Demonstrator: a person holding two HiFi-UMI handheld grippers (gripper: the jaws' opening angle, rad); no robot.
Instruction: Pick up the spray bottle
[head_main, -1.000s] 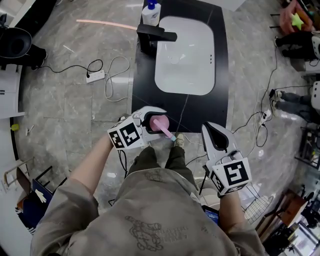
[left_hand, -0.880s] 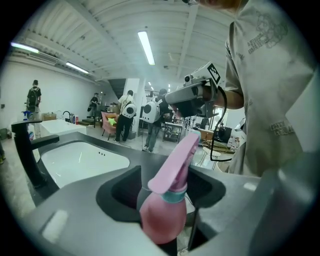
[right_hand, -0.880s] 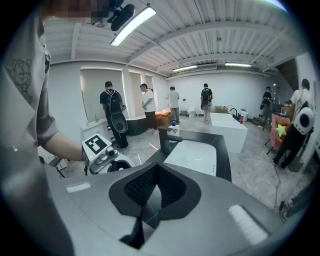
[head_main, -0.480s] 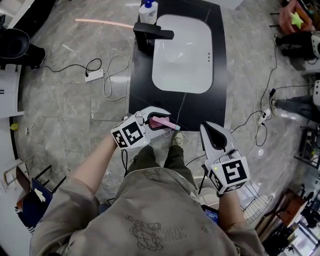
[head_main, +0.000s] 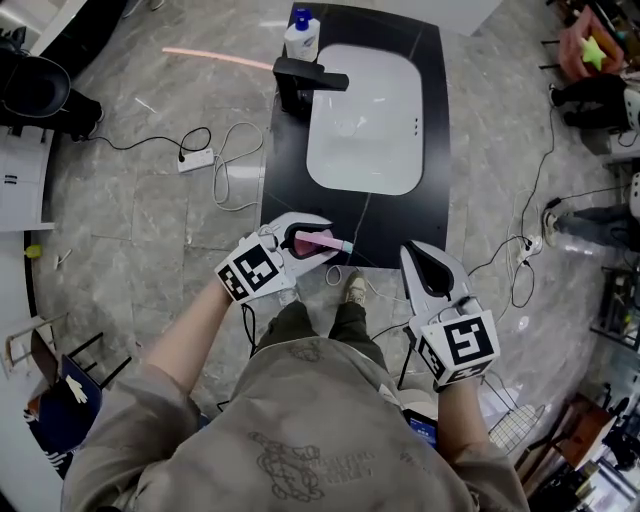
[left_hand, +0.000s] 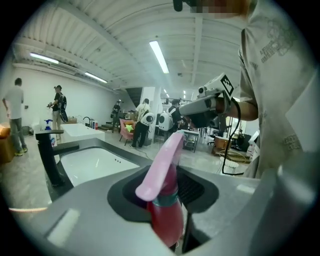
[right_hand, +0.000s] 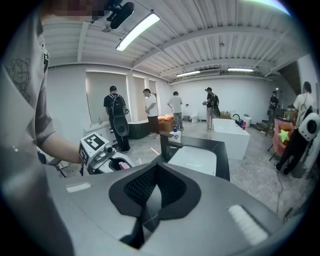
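Pink glossy bottle (left_hand: 165, 220), curved trigger, teal collar, clamped between left gripper's (head_main: 318, 241) smooth grey jaws beside matte black counter (head_main: 445, 150); right gripper (head_main: 424, 262) closed on nothing.

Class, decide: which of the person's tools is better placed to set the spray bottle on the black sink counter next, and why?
Left, probably. The left tool is shut on the pink-headed red plastic spray bottle, at the black sink counter's near edge. The right tool is shut on nothing.
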